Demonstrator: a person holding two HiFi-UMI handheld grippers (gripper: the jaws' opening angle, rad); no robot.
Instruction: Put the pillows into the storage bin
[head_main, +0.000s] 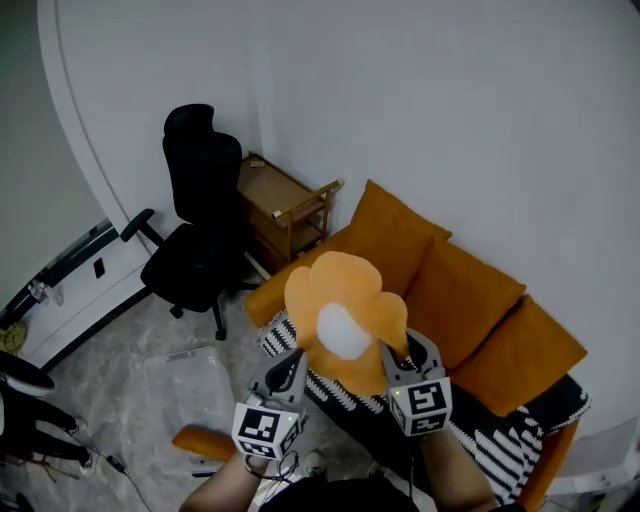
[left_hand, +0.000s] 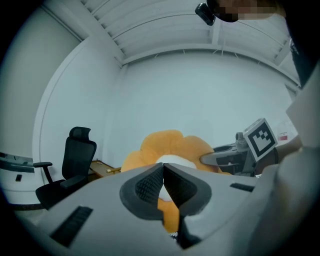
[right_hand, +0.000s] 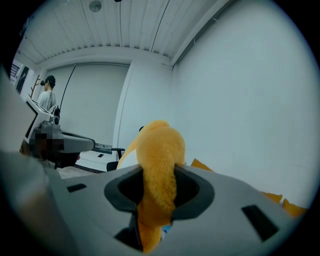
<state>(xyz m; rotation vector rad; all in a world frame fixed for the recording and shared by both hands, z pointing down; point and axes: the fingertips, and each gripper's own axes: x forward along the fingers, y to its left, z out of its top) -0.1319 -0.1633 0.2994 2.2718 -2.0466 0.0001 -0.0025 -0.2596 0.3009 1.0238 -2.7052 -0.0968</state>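
right claw (head_main: 400, 352) grips the orange pillow (head_main: 345, 318); left claw (head_main: 288, 368) is pinched closed on its lower edge, above the sofa (head_main: 470, 300). swing both together toward the clear bin (head_main: 192, 385), then lower.

White walls (head_main: 450, 110), one curved; slatted white ceiling (right_hand: 115, 25). Grey marbled floor (head_main: 110, 380). Black office chair (head_main: 195, 235) beside small wooden side table (head_main: 285, 210). Orange sofa (head_main: 268, 292) against wall, black-white patterned blanket (head_main: 500, 440) on seat.

Orange flower pillow (head_main: 341, 283), white centre; black chair (head_main: 197, 232).
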